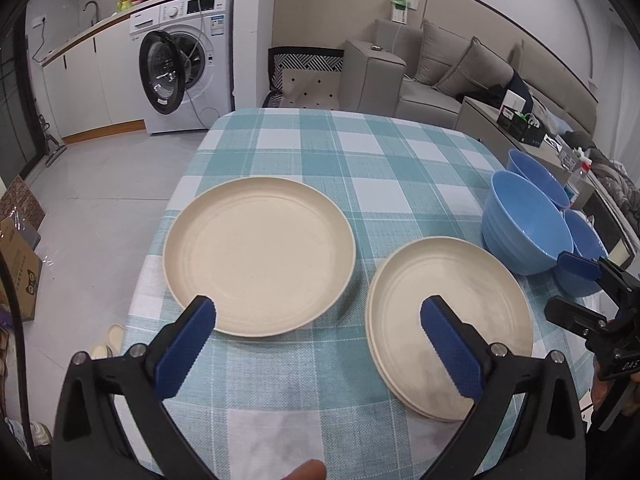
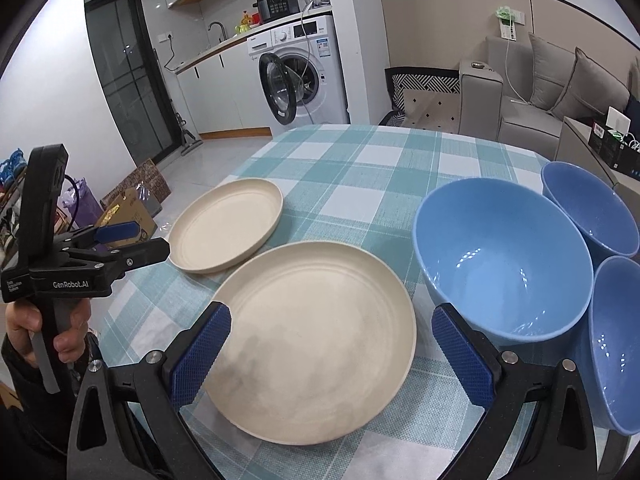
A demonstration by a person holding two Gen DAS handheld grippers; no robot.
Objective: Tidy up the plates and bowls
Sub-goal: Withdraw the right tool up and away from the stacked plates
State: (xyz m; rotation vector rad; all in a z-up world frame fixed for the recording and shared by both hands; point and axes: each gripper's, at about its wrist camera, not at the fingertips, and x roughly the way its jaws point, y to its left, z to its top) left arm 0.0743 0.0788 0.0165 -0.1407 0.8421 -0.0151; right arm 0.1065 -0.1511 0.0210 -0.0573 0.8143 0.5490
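I have both claws spread wide and holding nothing. My left gripper [image 1: 318, 320] hangs above the near edge of the table [image 1: 360, 152], its blue pads [image 1: 188, 344] apart, one over the near rim of the single cream plate [image 1: 259, 256] and the other over the stacked cream plates [image 1: 448, 328]. The single plate lies toward the table's left edge; the stack, at least two plates nested, sits just beside it toward the near right, and the two do not touch.

My right gripper [image 2: 331, 350] is also open, with its fingers on either side of the stack's [image 2: 316, 340] near right rim and no contact I can make out. From this view the single plate [image 2: 226, 230] lies beyond the stack toward the left edge. I can see the left gripper [image 2: 120, 236] from the side at the left, held in a hand [image 2: 52, 328].

Three blue bowls cluster along the table's right edge. The large bowl [image 2: 500, 256] stands upright just beside the stack. The far small bowl [image 2: 588, 208] and the near small bowl [image 2: 616, 340] lean against it, tilted. A checked teal and white cloth [image 2: 360, 168] covers the table.
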